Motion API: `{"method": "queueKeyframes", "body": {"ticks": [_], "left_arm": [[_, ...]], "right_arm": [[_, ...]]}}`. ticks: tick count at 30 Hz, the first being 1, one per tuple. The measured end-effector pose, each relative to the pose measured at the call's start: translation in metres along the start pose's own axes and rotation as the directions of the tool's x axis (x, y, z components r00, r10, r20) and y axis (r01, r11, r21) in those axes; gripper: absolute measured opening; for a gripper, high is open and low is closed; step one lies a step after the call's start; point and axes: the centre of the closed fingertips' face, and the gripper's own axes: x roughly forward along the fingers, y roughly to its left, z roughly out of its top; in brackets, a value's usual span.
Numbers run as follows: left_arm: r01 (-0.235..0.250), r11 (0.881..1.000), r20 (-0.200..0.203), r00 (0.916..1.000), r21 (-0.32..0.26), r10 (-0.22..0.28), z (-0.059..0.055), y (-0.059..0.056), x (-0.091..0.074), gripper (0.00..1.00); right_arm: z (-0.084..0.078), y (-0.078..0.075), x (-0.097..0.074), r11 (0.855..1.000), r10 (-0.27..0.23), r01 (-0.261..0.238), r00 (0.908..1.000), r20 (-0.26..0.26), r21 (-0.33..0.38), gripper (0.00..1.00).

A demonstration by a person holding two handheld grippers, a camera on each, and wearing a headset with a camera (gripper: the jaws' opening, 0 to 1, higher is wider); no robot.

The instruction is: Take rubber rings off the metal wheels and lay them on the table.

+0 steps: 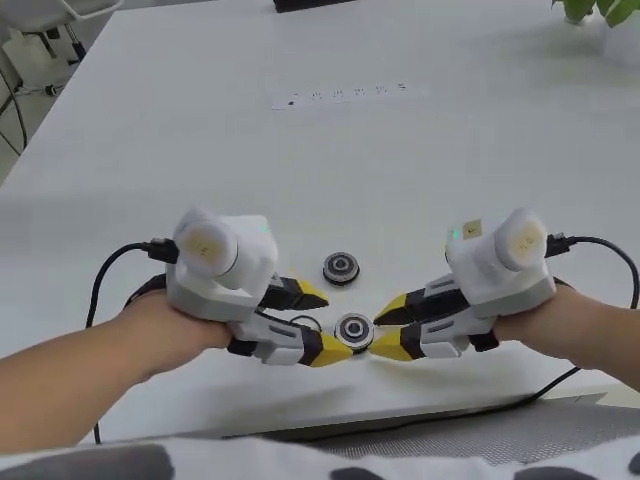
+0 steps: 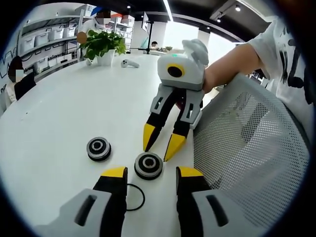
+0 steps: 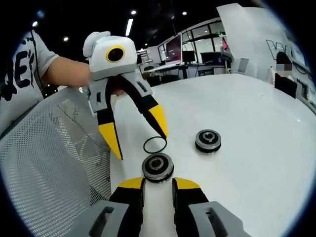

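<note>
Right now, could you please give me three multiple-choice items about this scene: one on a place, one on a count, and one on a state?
1. Where does the loose rubber ring lie?
A. in a box
B. flat on the table, by the left gripper
C. on a shelf

2. How many metal wheels stand on the table?
A. one
B. four
C. two

3. How do the left gripper's jaws stand?
A. open, holding nothing
B. shut on a ring
C. shut on a cable

Answers:
1 B: the ring lies flat on the white top, close to that gripper's jaws.
2 C: the near wheel sits at the gripper tips and the far wheel sits beyond it.
3 A: the left gripper view shows a wide gap between the jaws.
</note>
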Motion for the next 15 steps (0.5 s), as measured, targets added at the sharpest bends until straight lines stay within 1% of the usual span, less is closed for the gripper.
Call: {"method": "queueKeyframes", "body": {"ticks": [6, 11, 15], "left_arm": [[0.004, 1.000, -0.009, 0.9999, 0.008, -0.004, -0.0014, -0.0003, 0.0036, 0.30], [0.011, 1.000, -0.010, 0.9999, 0.024, -0.010, 0.0006, -0.0016, 0.0067, 0.25], [0.013, 0.999, -0.020, 0.9997, 0.035, -0.012, -0.0004, -0.0020, 0.0099, 0.23]], "right_arm": [[-0.0005, 0.0012, 0.0017, 1.000, 0.003, -0.003, 1.0000, -0.004, -0.011, 0.18], [-0.0010, 0.0006, 0.0019, 1.000, -0.001, 0.001, 1.0000, -0.005, -0.016, 0.16], [-0.0019, 0.0005, 0.0024, 1.000, -0.003, 0.002, 1.0000, -0.010, -0.026, 0.15]]}}
